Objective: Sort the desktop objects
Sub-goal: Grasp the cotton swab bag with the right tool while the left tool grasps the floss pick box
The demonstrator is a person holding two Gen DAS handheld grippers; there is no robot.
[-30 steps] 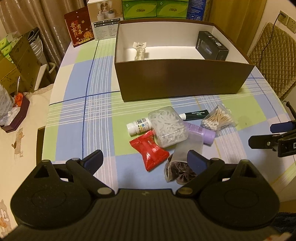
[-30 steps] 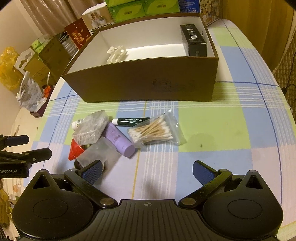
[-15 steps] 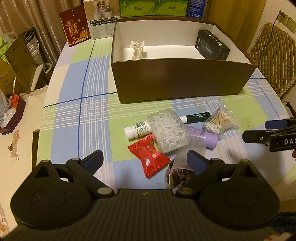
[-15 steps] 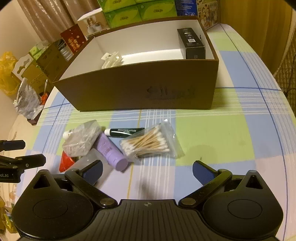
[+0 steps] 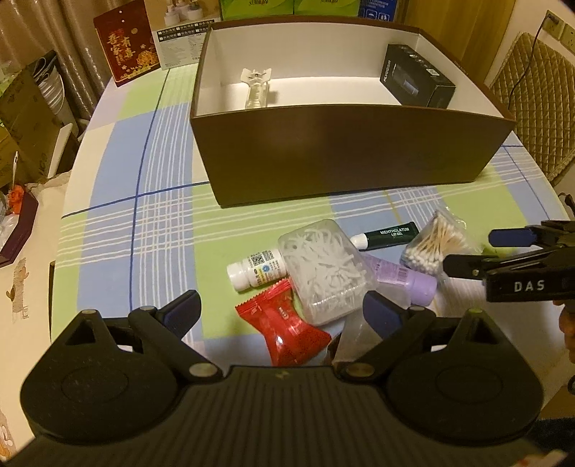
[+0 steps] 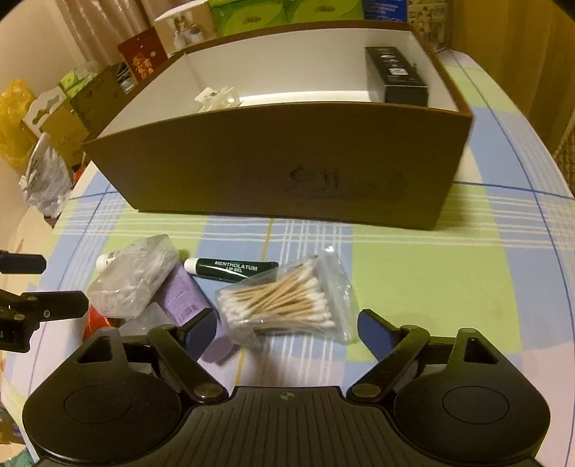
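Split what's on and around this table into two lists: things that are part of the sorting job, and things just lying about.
Part of the job:
brown box
cotton swab bag
lip gel tube
purple tube
clear floss pick box
white bottle
red packet

Lying about:
red card
green tissue boxes
chair

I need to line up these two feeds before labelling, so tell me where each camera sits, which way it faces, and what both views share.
Left wrist: on the left gripper, facing forward and down at the red packet and brown box; its own open fingers show, and the right gripper enters at the right edge.
Right wrist: on the right gripper, open, facing the cotton swab bag; the left gripper's fingers show at the left edge.
Shared: box, swab bag, lip gel tube, purple tube.
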